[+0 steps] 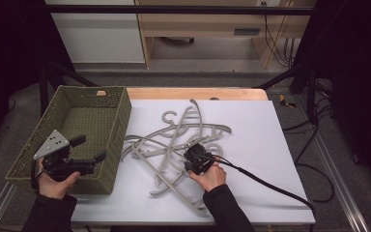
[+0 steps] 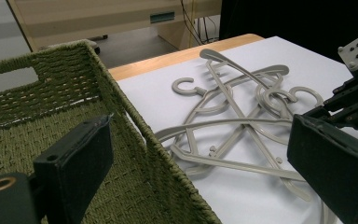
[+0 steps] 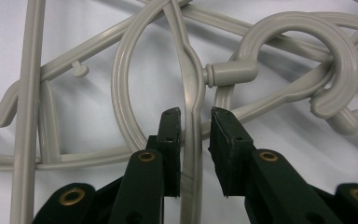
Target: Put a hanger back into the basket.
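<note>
grey hangers (image 1: pixel 183 140) lay tangled near the middle of the white table (image 1: pixel 270 145), beside the green basket (image 1: pixel 111 116) at its left edge. right gripper (image 3: pixel 196 116) sat low among them, jaws slightly apart astride one hanger bar, not clamped. left gripper (image 1: pixel 89 149) hovered over the basket's near end, jaws wide apart, holding nothing.

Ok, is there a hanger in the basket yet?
No, the green woven basket is bare inside; the grey hangers all lie tangled on the white table.

Overhead plus two close hangers (image 1: pixel 178 145) views
</note>
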The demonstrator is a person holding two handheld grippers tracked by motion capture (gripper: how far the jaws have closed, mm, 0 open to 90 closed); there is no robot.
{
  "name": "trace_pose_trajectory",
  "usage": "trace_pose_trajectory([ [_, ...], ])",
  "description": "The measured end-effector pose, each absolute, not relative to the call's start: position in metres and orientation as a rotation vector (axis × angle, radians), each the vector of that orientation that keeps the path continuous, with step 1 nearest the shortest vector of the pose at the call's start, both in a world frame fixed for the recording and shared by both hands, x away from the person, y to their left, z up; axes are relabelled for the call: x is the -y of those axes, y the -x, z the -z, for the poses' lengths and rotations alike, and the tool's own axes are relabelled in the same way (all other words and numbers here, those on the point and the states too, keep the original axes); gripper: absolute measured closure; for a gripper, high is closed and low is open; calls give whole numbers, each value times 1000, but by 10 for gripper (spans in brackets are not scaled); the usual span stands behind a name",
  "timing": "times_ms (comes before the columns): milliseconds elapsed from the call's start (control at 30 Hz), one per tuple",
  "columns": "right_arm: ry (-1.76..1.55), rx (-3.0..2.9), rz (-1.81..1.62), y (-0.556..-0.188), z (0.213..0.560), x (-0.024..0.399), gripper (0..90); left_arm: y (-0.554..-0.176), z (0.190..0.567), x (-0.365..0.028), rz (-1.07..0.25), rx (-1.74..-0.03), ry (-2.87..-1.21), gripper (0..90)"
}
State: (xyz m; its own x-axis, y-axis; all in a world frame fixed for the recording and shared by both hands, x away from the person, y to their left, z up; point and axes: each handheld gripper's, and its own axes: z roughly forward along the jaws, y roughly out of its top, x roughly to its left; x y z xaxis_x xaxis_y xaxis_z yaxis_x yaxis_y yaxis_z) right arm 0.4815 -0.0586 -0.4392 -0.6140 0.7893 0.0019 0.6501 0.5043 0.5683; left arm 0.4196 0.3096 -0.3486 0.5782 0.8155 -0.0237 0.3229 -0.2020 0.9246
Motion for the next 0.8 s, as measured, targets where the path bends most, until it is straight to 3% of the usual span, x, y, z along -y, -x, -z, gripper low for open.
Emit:
trace_pose_trajectory([
  [167,-1213,-2499,-774,-482,440,58,761,-420,349,-309,-596,-936,-1781,66],
  [233,-1224,-2508,-752,-482,441,59,811,-420,349,-309,-596,-935,-1785,67],
  [800,-1225,-2532,-705,-484,436,66,828,-419,348,-308,-595,-929,-1789,67],
])
